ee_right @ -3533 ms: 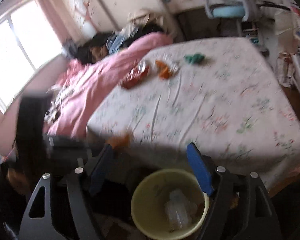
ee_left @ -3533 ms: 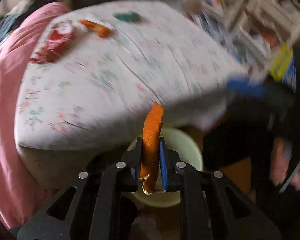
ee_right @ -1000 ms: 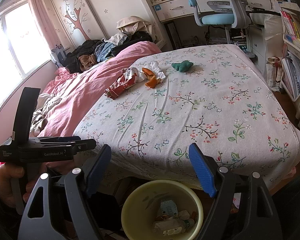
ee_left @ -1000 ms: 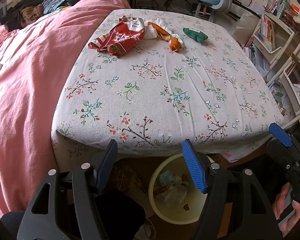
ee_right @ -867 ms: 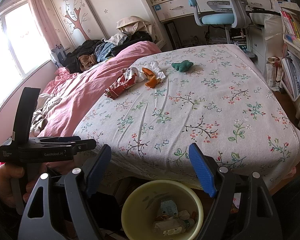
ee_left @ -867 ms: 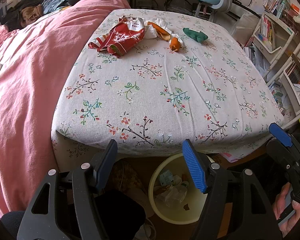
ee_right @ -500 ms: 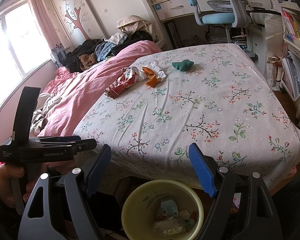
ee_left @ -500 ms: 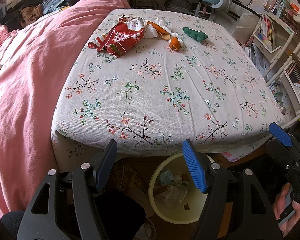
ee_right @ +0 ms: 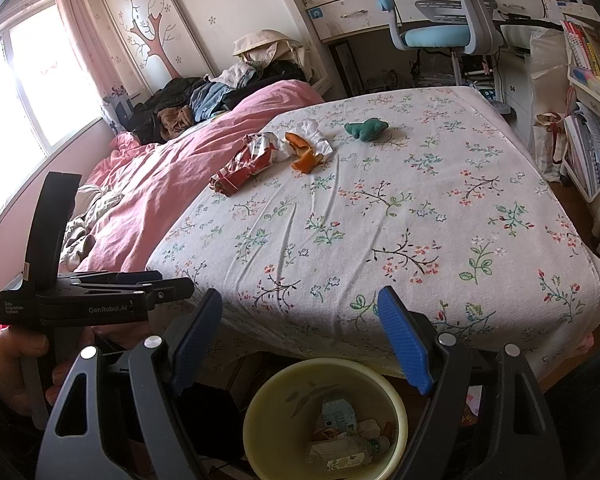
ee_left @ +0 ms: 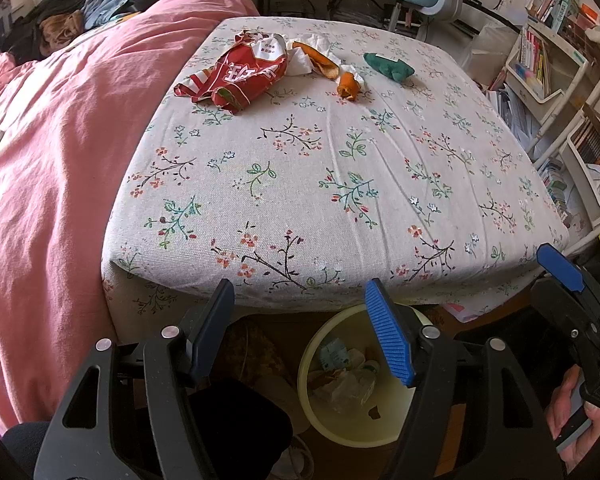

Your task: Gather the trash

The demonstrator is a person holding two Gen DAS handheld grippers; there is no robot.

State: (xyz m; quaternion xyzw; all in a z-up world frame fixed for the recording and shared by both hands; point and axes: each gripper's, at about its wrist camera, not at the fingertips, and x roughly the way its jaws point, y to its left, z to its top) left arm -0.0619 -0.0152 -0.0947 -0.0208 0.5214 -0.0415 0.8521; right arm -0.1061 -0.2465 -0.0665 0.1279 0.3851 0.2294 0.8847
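Holding both claws over the bin point(ee_right: 324, 412) at the foot of the bed point(ee_left: 340, 184), you've got nothing gripped. Your left claw point(ee_left: 300, 328) is spread wide and empty, and the right claw point(ee_right: 300, 336) is gaping too, touching nothing. The bin's pale yellow with wrappers and a bottle in the bottom. Trash left on the bed, all at the far end: a crumpled red bag point(ee_left: 236, 76), white tissue point(ee_right: 314, 136) touching it with orange peel point(ee_left: 346, 84) lying on it, and a green wad point(ee_left: 388, 66) just beside those.
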